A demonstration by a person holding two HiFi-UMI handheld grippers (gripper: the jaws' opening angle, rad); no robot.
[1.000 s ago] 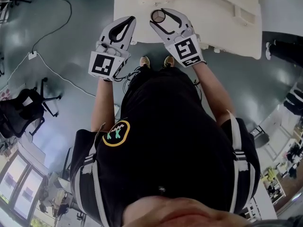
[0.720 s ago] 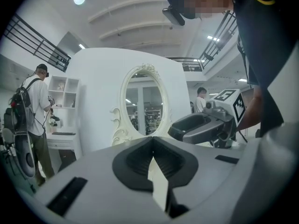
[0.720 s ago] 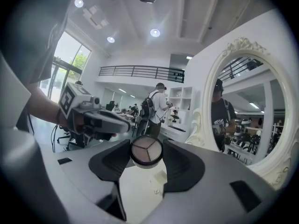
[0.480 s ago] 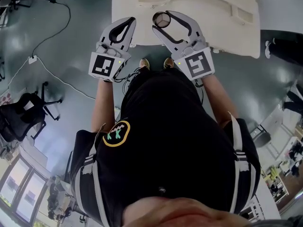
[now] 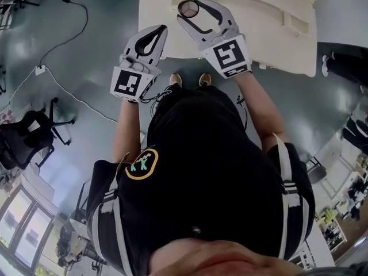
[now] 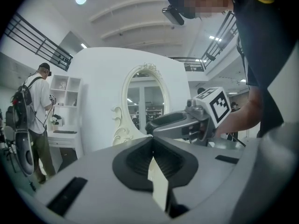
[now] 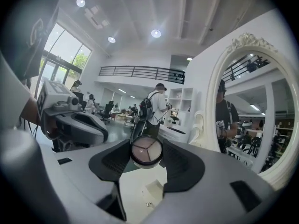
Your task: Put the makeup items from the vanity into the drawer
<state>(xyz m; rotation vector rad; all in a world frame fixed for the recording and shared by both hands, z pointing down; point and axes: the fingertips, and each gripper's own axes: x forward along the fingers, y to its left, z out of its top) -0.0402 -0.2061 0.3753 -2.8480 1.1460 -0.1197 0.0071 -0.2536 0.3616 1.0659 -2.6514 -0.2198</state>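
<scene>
Clamping the round compact [image 7: 146, 150], right gripper [image 5: 190, 8] has moved farther over the vanity [image 5: 270, 16]. Left gripper [image 5: 161, 31] jaws stay together, empty.

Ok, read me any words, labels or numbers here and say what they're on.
No readable words or numbers.
On left claw, marker cube: black-and-white square pattern, no letters.
On right claw, marker cube: likewise, pattern only.
Held round compact: no label shows.
Person's shirt emblem: too small to read.
</scene>
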